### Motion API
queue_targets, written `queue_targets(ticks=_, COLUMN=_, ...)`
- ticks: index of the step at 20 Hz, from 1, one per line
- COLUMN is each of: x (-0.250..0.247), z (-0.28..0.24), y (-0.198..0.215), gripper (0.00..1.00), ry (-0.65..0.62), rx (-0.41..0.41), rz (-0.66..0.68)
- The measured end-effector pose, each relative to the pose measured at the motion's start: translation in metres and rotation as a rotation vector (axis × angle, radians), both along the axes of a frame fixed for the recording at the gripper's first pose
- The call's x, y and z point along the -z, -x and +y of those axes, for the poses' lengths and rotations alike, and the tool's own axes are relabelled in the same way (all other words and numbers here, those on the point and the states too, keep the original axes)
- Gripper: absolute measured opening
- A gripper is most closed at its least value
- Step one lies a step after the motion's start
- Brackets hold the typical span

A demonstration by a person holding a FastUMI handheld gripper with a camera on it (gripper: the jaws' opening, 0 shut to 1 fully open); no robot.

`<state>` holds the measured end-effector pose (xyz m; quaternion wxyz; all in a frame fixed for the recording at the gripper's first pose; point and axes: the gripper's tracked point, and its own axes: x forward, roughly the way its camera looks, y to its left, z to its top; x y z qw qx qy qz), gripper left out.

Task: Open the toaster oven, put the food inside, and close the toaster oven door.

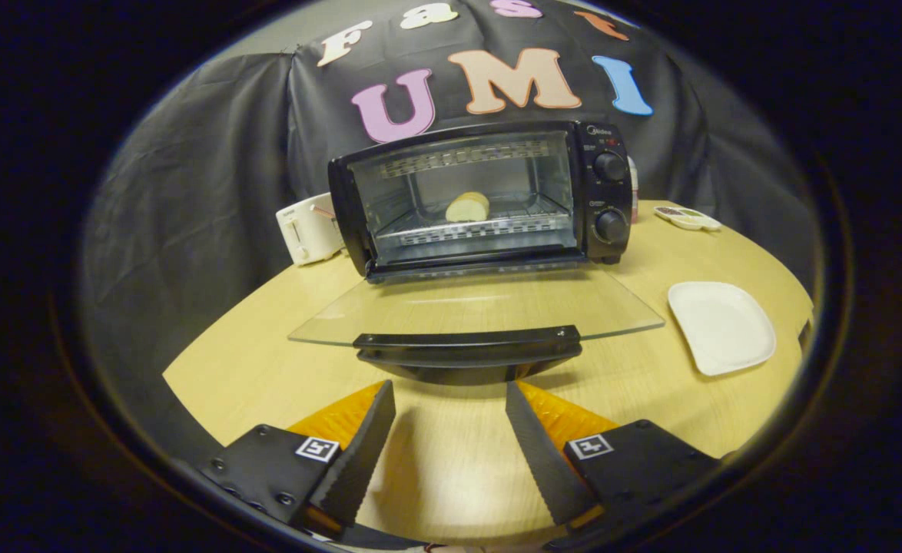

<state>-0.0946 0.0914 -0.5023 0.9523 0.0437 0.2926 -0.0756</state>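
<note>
**Oven door flat open, bread sitting on the rack**

So the toaster oven [482, 196] sits toward the back of the wooden table [266, 369] with its glass door [474, 311] dropped all the way down, sticking out level toward the gripper [449, 399]. The door's handle [466, 342] is the front edge, just ahead of the fingertips but not touching them. The fingers are spread wide with nothing between them, just bare tabletop.

The piece of bread [468, 206] is inside on the wire rack [482, 226], roughly mid-oven.

A white plate [721, 326] lies right of the door, close to its corner but apart from it. A white toaster [309, 228] sits just beside the oven's left side. A small dish [688, 218] sits back right.
</note>
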Motion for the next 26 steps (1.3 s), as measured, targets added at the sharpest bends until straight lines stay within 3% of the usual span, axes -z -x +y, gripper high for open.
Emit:
queue_targets(ticks=5, x=-0.004, z=0.000, y=0.000, gripper=0.92, ry=-0.039, rx=0.011, rz=-0.006)
queue_targets(ticks=15, x=-0.026, z=0.004, y=-0.003, gripper=0.92, ry=0.004, rx=-0.017, rz=-0.081)
queue_targets(ticks=20, x=-0.016, z=0.009, y=-0.001, gripper=0.92, ry=0.001, rx=-0.040, rz=-0.049)
queue_targets(ticks=26, x=-0.022, z=-0.002, y=-0.024, gripper=0.91, ry=-0.015, rx=0.002, rz=-0.066)
